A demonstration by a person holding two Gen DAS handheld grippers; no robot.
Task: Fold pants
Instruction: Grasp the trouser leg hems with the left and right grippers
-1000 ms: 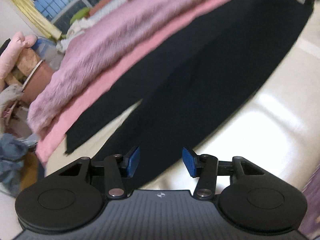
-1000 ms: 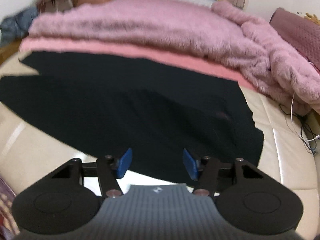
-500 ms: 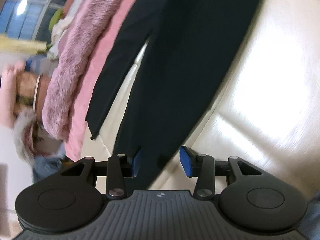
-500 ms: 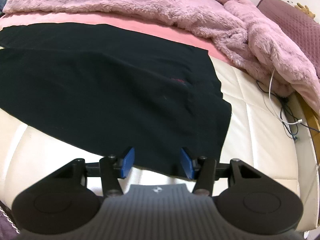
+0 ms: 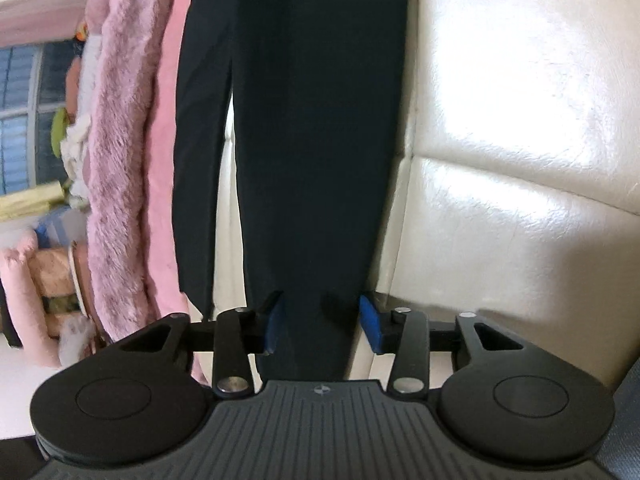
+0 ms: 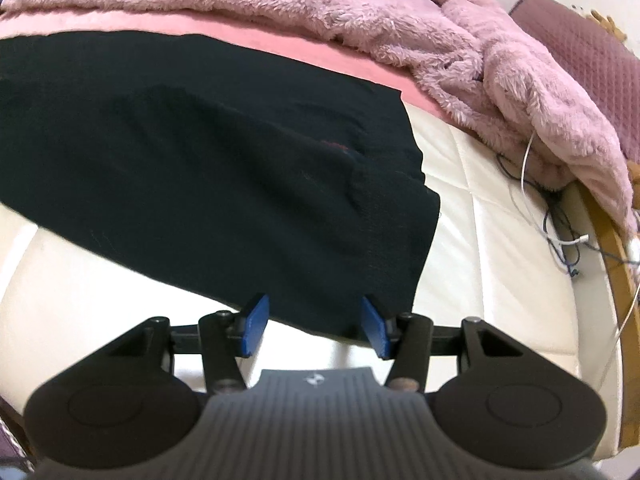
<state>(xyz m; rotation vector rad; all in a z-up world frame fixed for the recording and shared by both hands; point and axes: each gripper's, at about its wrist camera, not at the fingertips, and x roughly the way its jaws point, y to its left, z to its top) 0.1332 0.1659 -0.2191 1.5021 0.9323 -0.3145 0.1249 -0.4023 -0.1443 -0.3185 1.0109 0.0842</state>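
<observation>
Black pants (image 5: 304,128) lie flat on a cream quilted leather surface (image 5: 520,160). In the left wrist view both legs run away from me, and the nearer leg's hem end lies between my open blue pads. My left gripper (image 5: 320,322) is open around that leg end. In the right wrist view the pants (image 6: 200,184) spread wide, the waist end at the right. My right gripper (image 6: 316,330) is open, its jaws astride the near edge of the pants close to the waist corner.
A fluffy pink blanket (image 6: 360,28) and a pink sheet (image 5: 164,128) border the far side of the pants. White and dark cables (image 6: 556,216) lie at the right by a wooden edge. A purple cushion (image 6: 576,44) sits far right. Clutter and a window (image 5: 24,120) show at the left.
My left gripper has swung round and come down onto the end of the near leg, which now sits between its pads. My right gripper has moved closer onto the pants' near edge.
</observation>
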